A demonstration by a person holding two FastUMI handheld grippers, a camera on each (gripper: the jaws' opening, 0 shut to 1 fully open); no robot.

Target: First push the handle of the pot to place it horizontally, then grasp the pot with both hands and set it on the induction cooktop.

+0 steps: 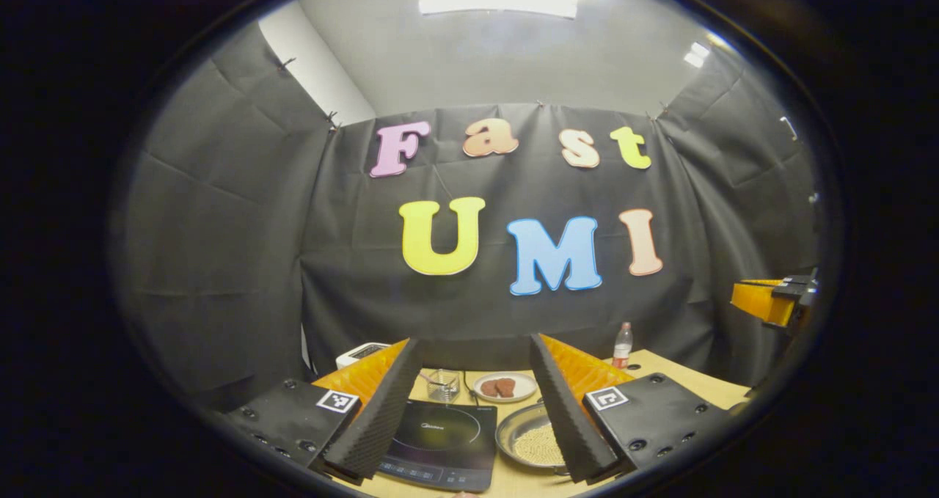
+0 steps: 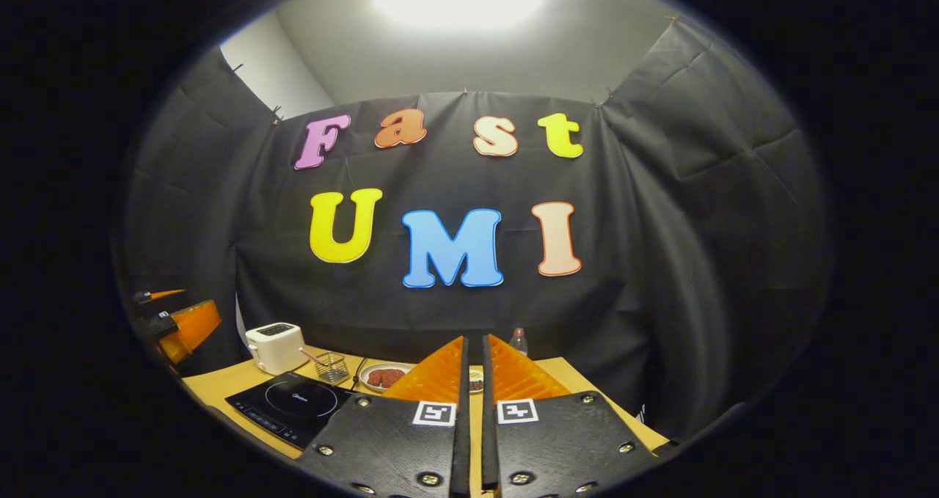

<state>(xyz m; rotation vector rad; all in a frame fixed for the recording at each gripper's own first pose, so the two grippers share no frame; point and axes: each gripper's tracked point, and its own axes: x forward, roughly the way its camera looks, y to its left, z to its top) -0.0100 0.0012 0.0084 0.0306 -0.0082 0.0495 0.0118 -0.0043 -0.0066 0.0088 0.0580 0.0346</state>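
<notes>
A shallow metal pot (image 1: 530, 433) with pale grains inside rests on the wooden table (image 1: 682, 377), directly right of the black induction cooktop (image 1: 440, 439). My left gripper (image 1: 475, 340) hovers above them, open and holding nothing; one of its fingers (image 1: 568, 417) covers the pot's right side, and the handle is hidden. My right gripper (image 2: 475, 340) is shut on nothing, held above the table to the right of the cooktop (image 2: 290, 403). In the left gripper view the right gripper (image 1: 770, 300) shows at the far right; in the right gripper view the left gripper (image 2: 176, 322) shows at the far left.
Behind the cooktop stand a white toaster (image 2: 275, 348), a small wire basket (image 2: 331, 367) and a plate of brown patties (image 1: 505, 386). A plastic bottle (image 1: 622, 344) stands at the table's back edge by the cloth wall.
</notes>
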